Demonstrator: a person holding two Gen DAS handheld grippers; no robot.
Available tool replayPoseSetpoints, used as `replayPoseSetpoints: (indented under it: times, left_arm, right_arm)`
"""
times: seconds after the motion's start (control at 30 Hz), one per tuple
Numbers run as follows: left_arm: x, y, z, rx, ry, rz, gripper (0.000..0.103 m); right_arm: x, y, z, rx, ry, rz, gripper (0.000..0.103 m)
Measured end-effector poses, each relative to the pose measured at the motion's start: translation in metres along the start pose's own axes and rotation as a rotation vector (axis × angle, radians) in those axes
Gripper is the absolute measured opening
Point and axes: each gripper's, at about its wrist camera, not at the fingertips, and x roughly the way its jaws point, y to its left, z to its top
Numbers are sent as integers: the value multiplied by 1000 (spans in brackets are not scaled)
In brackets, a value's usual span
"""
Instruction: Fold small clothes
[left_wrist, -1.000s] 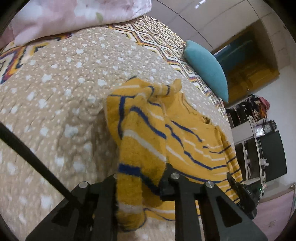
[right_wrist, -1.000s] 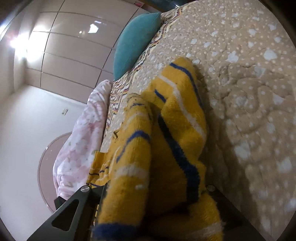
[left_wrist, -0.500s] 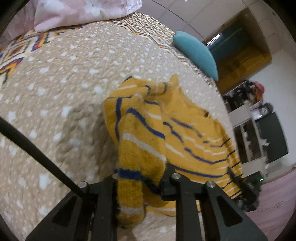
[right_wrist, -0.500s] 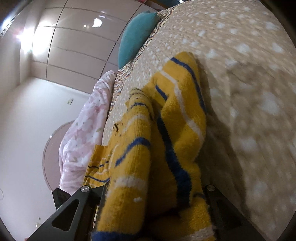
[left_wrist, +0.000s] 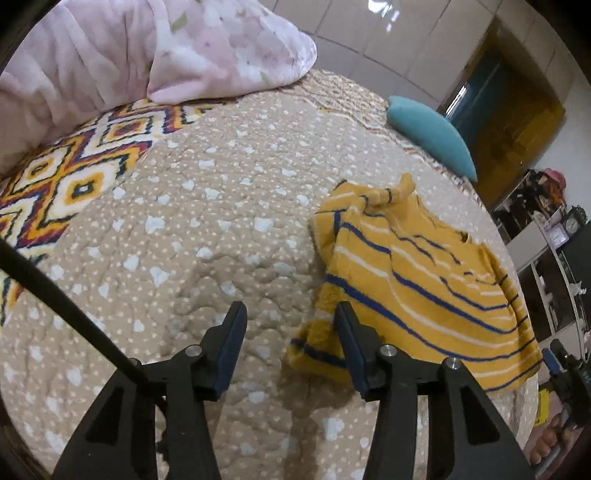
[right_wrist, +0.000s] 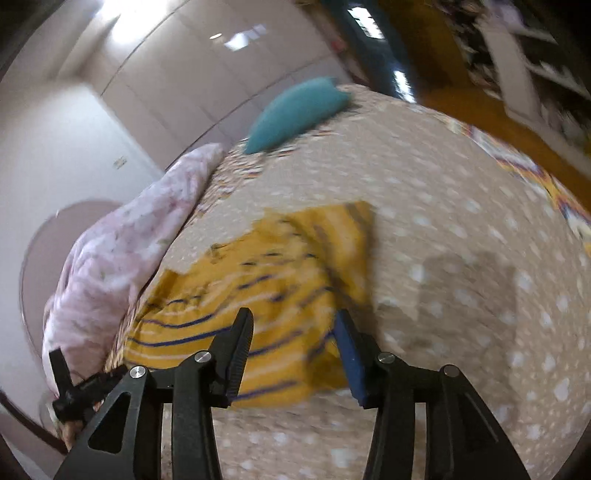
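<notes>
Sweater (left_wrist: 424, 284), yellow knit with blue and white stripes, lies on the bed (left_wrist: 207, 236), on the beige quilt with pale spots. In the left wrist view it sits to the right of centre, partly folded: one striped layer is doubled over along its left side, and a cuff end pokes out at its lower left corner.

Left gripper (left_wrist: 290, 332): fingers spread wide, nothing between them. Bare quilt shows through the gap. The right-hand finger overlaps the sweater's lower left corner in the picture; contact cannot be told.

Right gripper (right_wrist: 293, 339): fingers also spread wide, holding nothing. The right wrist view is motion-blurred. The sweater (right_wrist: 258, 295) shows beyond and between the fingers, flat on the quilt, its right edge running past the right-hand finger. Whether the tips touch the cloth cannot be told.

Surroundings: pink floral duvet (left_wrist: 159, 48) bunched at the far left side of the bed; teal cushion (left_wrist: 432, 136) at the far edge, well apart from the sweater; patterned blanket (left_wrist: 74, 173) with diamond motifs showing beside the quilt's edge. The duvet (right_wrist: 122, 258) and cushion (right_wrist: 295, 110) also appear in the right wrist view.
</notes>
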Motion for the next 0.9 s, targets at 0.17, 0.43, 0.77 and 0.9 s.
replayPoseSetpoints:
  times: [0.17, 0.43, 0.77, 0.9]
  left_arm:
    - [16, -10, -6, 2, -55, -32, 48]
    - [30, -1, -25, 41, -86, -44, 42]
    - [31, 4, -26, 34, -99, -90, 44]
    - [30, 5, -26, 30, -101, -97, 44]
  right_arm:
    - [62, 87, 2, -204, 141, 75, 34]
    - [202, 218, -2, -460, 367, 125, 27]
    - [331, 292, -26, -679, 479, -56, 27]
    - [348, 306, -28, -734, 520, -104, 46]
